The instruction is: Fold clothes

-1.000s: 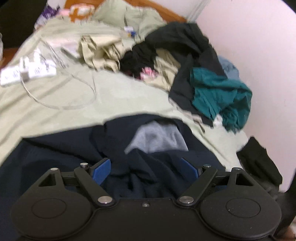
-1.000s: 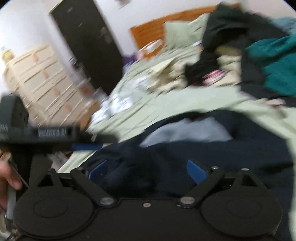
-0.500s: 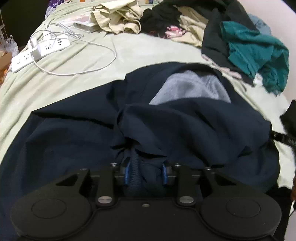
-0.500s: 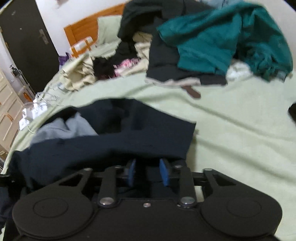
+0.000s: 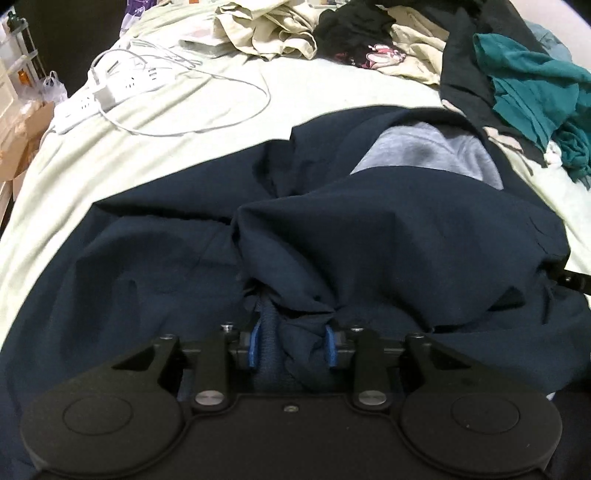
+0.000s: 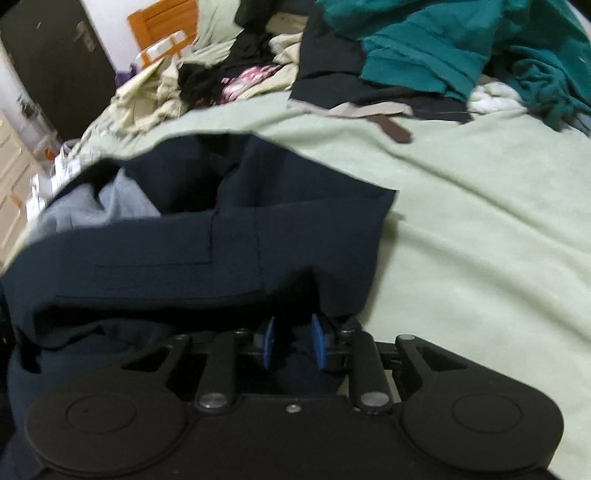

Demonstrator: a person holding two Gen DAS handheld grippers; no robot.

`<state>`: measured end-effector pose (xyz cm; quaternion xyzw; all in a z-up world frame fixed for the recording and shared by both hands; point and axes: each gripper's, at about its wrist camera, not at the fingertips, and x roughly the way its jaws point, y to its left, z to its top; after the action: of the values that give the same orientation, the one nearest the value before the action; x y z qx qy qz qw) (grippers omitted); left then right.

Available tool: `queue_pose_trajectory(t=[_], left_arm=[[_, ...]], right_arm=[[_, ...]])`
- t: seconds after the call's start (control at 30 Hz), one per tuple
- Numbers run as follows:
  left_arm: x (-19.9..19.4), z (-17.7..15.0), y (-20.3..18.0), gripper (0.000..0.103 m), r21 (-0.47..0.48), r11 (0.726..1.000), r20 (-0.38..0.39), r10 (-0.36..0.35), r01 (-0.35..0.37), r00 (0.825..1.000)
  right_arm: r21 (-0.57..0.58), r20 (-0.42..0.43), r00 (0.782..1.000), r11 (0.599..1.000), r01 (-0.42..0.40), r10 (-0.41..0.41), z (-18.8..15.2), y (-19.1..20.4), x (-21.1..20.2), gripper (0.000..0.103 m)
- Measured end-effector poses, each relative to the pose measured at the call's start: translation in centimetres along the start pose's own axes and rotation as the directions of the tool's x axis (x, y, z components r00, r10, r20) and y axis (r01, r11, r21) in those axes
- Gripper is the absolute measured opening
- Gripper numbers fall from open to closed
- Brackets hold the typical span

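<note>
The navy garment (image 5: 369, 236) lies rumpled on the bed (image 5: 110, 162). My left tongs (image 5: 292, 347), jaws just eased wider, and right tongs (image 6: 292, 345), just closed, both clamp its near hem. Next I'd lift evenly and fold forward.

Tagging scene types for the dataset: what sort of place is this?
Most likely a bedroom in a home. The work surface is a bed with a pale green sheet and a wooden headboard; a dark door stands beside it, and unfolded clothes lie piled on the bed.
</note>
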<state>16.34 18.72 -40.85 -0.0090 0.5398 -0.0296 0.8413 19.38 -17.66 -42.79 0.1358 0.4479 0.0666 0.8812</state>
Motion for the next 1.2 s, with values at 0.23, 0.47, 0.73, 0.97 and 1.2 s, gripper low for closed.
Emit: queue_pose_trajectory(t=[0.23,0.47,0.73,0.97,1.2], left_arm=[[-8.1,2.4,-2.6,0.054,0.174,0.984,0.210,0.011,-0.049,0.978],[-4.9,1.8,-7.3,0.039,0.319,0.947,0.174,-0.082,0.022,0.981],[1.7,0.2,-7.3,0.037,0.309,0.951,0.035,-0.002,-0.009,0.999],[2.6,0.2,-7.1,0.037,0.258,0.966,0.036,0.006,-0.015,0.999],[-1.9,0.3,-4.2,0.050,0.101,0.994,0.112,-0.061,0.050,0.992]], right_arm=[[-0.021,0.033,0.996,0.996,-0.087,0.087,-1.4,0.2,-5.8,0.027],[-0.152,-0.075,0.993,0.983,-0.099,0.089,-4.4,1.7,-4.4,0.027],[-0.148,-0.148,0.988,0.987,-0.058,0.036,-8.0,0.0,-3.6,0.024],[-0.219,-0.179,0.984,0.975,-0.040,0.001,-7.4,1.0,-4.9,0.024],[-0.213,-0.071,0.995,0.973,-0.089,0.076,-3.7,3.0,-10.6,0.027]])
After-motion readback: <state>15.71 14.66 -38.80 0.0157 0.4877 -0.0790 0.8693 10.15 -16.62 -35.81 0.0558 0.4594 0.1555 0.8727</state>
